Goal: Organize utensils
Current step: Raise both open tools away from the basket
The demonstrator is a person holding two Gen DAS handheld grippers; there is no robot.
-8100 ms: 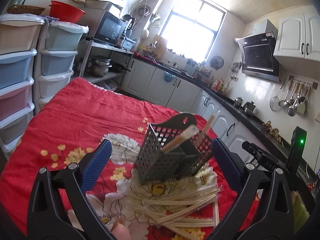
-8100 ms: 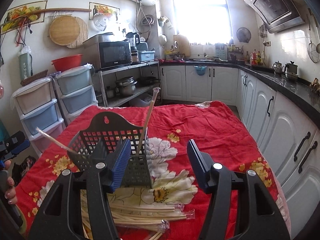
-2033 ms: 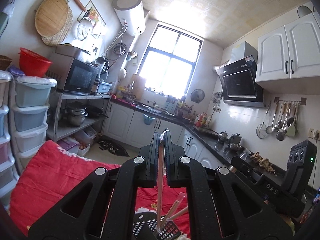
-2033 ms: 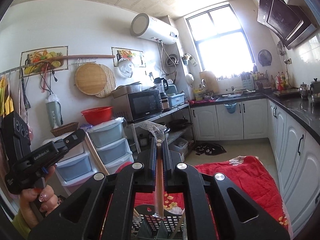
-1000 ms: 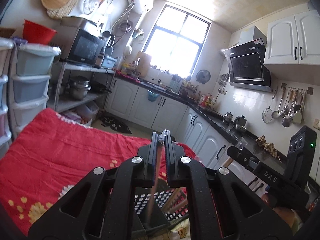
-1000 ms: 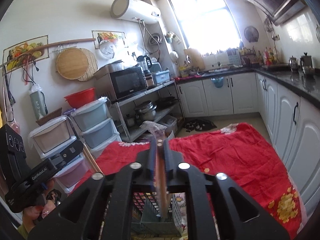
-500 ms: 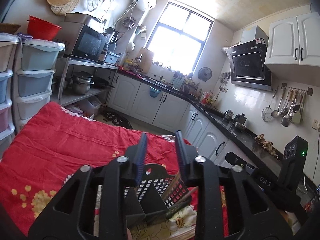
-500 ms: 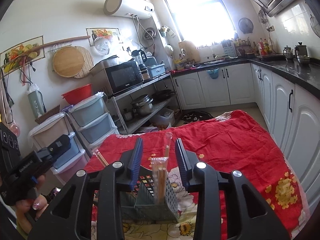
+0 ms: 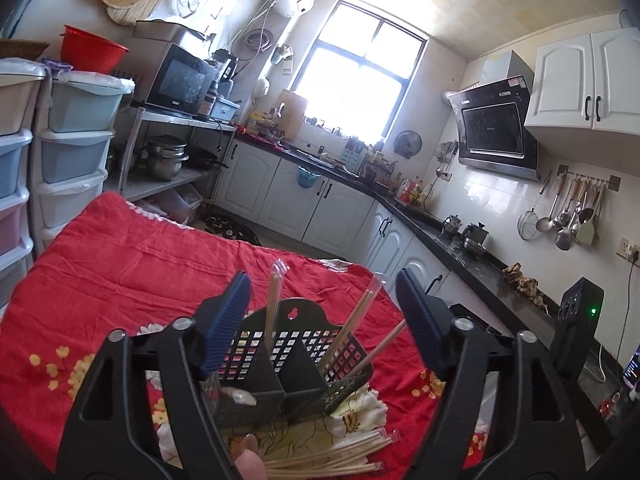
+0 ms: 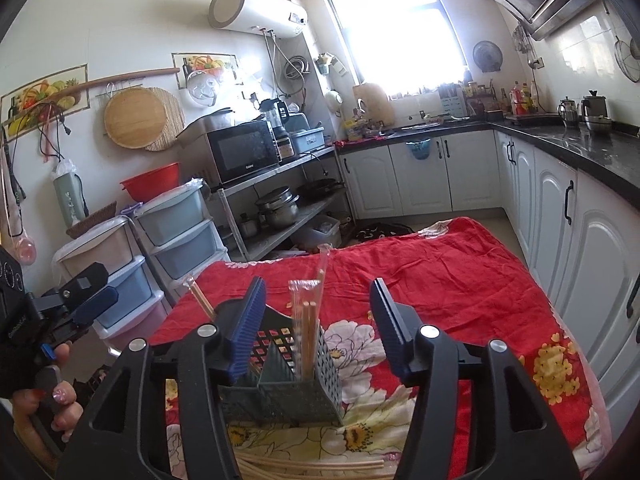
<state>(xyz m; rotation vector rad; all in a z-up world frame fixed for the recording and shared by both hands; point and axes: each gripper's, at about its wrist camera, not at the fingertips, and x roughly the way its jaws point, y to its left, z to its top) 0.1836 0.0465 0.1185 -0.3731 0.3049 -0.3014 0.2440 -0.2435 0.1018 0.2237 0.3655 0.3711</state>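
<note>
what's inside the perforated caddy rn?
The dark perforated plastic caddy holds several plastic-wrapped wooden chopsticks standing or leaning in its compartments. Their lower ends and the compartment floors are hidden behind the walls and dividers.

A lived-in home kitchen.

White base cabinets point(image 10: 452, 176) run under a black countertop point(image 10: 580, 148) along two walls, with a range hood point(image 9: 494, 128) and ladles hanging on a wall rail point(image 9: 576, 208). A microwave point(image 10: 244, 150) sits on a metal rack above steel pots point(image 10: 278, 204), a water heater point(image 10: 252, 10) hangs near the bright window point(image 10: 396, 28), plastic drawer units point(image 10: 176, 232) stand by the wall, and a red floral cloth point(image 10: 440, 276) covers the table.
</note>
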